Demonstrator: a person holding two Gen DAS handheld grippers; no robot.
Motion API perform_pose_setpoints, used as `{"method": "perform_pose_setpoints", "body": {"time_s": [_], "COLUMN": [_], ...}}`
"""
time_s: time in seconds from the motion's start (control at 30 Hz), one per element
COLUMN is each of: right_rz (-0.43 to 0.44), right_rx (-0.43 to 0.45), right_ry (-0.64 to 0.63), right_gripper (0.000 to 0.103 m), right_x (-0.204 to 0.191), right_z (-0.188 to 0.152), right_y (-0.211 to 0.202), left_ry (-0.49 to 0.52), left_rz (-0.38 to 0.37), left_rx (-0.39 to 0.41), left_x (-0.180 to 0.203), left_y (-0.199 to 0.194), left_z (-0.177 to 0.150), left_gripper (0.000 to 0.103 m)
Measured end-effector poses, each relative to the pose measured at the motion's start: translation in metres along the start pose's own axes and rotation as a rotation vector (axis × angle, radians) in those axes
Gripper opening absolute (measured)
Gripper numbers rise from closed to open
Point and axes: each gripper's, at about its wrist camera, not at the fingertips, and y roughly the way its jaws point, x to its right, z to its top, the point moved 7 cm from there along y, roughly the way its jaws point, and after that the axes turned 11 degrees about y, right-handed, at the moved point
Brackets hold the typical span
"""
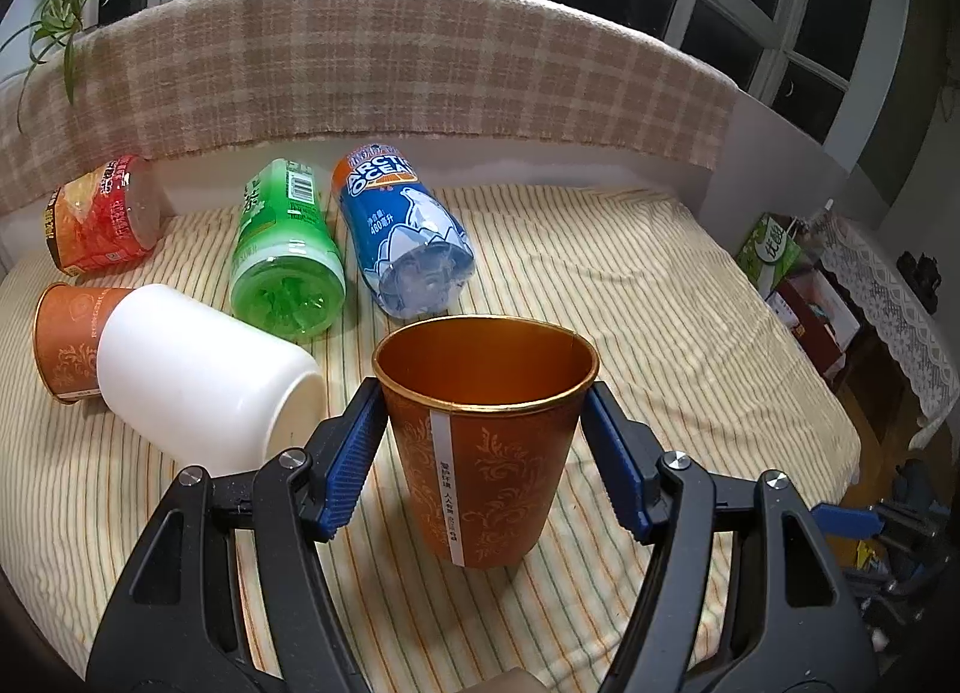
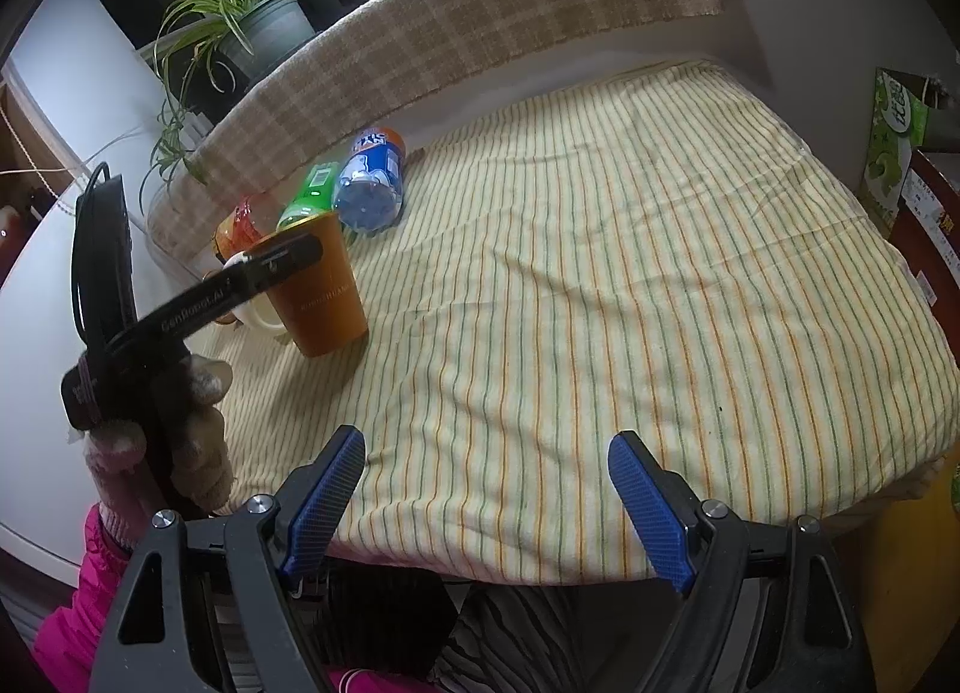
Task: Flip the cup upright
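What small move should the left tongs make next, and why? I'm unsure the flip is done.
Probably draw the left tongs straight back. The orange cup already stands upright on the striped cloth, mouth up, and the blue pads sit open on either side of it, seemingly clear of its wall. A straight retreat should avoid nudging it toward the white jar lying close by.

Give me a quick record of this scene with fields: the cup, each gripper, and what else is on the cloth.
cup: orange paper cup with gold rim, upright, mouth up, on the striped cloth
left gripper: open, blue pads flanking the cup; contact cannot be told
right gripper: open, empty, at the cloth's near edge
other items: white plastic jar, green plastic bottle, blue plastic bottle, red-labelled tub, second orange cup, all lying on their sides
task state: cup appears upright
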Motion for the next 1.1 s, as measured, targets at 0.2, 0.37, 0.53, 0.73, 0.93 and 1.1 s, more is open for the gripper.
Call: {"method": "perform_pose_setpoints", "body": {"time_s": [0.2, 0.37, 0.53, 0.73, 0.93, 1.1], "right_rz": [0.004, 0.003, -0.007, -0.014, -0.033, -0.042], "right_rx": [0.008, 0.015, 0.029, 0.045, 0.073, 0.091], "right_ry": [-0.014, -0.030, -0.053, -0.066, -0.088, -0.107], "right_gripper": [0.085, 0.085, 0.085, 0.085, 0.085, 0.085], "right_x": [-0.006, -0.013, -0.018, -0.023, -0.026, -0.032], "right_z": [0.001, 0.002, 0.001, 0.001, 0.003, 0.004], "right_y": [-0.002, -0.001, -0.003, -0.005, -0.008, -0.008], "left_ry": [0.012, 0.012, 0.007, 0.006, -0.005, -0.004], "left_rz": [-0.013, -0.023, -0.045, -0.055, -0.062, -0.057], "left_rx": [-0.003, -0.007, -0.017, -0.035, -0.048, -0.048], "left_x": [0.001, 0.001, 0.003, 0.004, 0.002, 0.001], "left_y": [-0.007, -0.013, -0.016, -0.017, -0.020, -0.025], "left_z": [-0.006, -0.012, -0.017, -0.023, -0.031, -0.036], "left_gripper": [0.068, 0.068, 0.068, 0.069, 0.078, 0.081]}}
